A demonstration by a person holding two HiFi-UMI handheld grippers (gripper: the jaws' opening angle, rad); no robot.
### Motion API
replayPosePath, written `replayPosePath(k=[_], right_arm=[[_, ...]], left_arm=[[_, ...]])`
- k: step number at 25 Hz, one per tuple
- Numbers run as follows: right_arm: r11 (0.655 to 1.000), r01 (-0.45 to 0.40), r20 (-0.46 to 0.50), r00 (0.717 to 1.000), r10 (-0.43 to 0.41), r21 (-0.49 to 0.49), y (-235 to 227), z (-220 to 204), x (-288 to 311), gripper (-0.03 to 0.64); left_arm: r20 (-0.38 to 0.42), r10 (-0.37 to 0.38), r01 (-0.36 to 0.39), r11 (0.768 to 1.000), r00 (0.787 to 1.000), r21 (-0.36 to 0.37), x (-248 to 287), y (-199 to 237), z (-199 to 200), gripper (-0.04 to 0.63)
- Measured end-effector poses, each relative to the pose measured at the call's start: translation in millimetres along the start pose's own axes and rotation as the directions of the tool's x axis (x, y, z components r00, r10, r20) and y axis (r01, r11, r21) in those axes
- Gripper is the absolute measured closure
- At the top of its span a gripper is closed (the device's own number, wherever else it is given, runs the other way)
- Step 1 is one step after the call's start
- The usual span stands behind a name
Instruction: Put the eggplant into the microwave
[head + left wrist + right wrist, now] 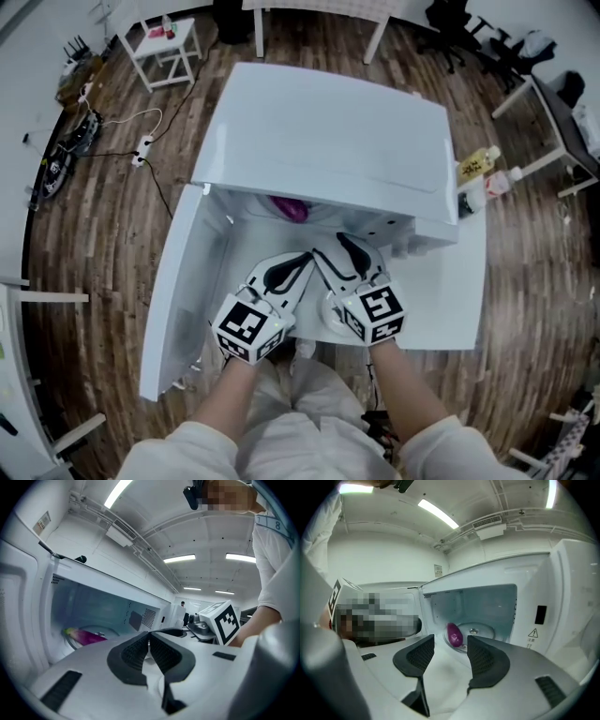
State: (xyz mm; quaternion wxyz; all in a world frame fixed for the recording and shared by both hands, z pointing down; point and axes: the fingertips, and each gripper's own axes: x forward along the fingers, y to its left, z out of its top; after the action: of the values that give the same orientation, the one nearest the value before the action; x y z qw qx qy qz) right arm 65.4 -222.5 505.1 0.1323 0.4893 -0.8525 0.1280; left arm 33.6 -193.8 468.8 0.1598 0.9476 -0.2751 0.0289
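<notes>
Here, the open microwave (319, 122) sits on a white table (450, 300) over wood floor (103, 244), eggplant (289, 207) inside. Before it, the left gripper (149, 637) is pressed together, the right gripper (450, 641) spread, empty.

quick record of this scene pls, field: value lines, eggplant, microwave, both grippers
eggplant: inside the microwave, lying on the turntable, held by neither gripper
door: open, swung to the left
left gripper: jaws together, nothing between them, in front of the opening
right gripper: jaws apart, empty, pointed at the eggplant
task state: eggplant in, door not yet closed
</notes>
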Motion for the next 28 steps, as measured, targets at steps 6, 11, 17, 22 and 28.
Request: replayPosePath(k=[6, 11, 17, 22, 28], right_arm=[[1.000, 0.024, 0.011, 1.000, -0.024, -0.008, -2, 2, -20, 0.380], [0.999, 0.034, 0.017, 0.999, -0.034, -0.004, 1, 5, -36, 0.380], [0.999, 0.032, 0.024, 0.999, -0.032, -0.001, 9, 5, -56, 0.380], [1.000, 0.009, 0.022, 1.000, -0.008, -0.029, 17, 5, -75, 0.380], [0.998, -0.018, 0.030, 0.999, 0.020, -0.065, 28, 10, -102, 0.380]], left_arm=[[-0.011, -0.030, 0.030, 0.999, 0.999, 0.024, -4, -13, 4, 0.592], [-0.015, -0.046, 0.047, 0.998, 0.999, 0.042, -12, -22, 10, 0.592], [-0.026, -0.073, 0.074, 0.996, 0.997, 0.042, -22, -37, 14, 0.592], [-0.033, -0.117, 0.118, 0.992, 0.993, 0.043, -24, -52, 13, 0.592], [-0.049, -0.171, 0.173, 0.984, 0.984, 0.052, -25, -71, 19, 0.592]])
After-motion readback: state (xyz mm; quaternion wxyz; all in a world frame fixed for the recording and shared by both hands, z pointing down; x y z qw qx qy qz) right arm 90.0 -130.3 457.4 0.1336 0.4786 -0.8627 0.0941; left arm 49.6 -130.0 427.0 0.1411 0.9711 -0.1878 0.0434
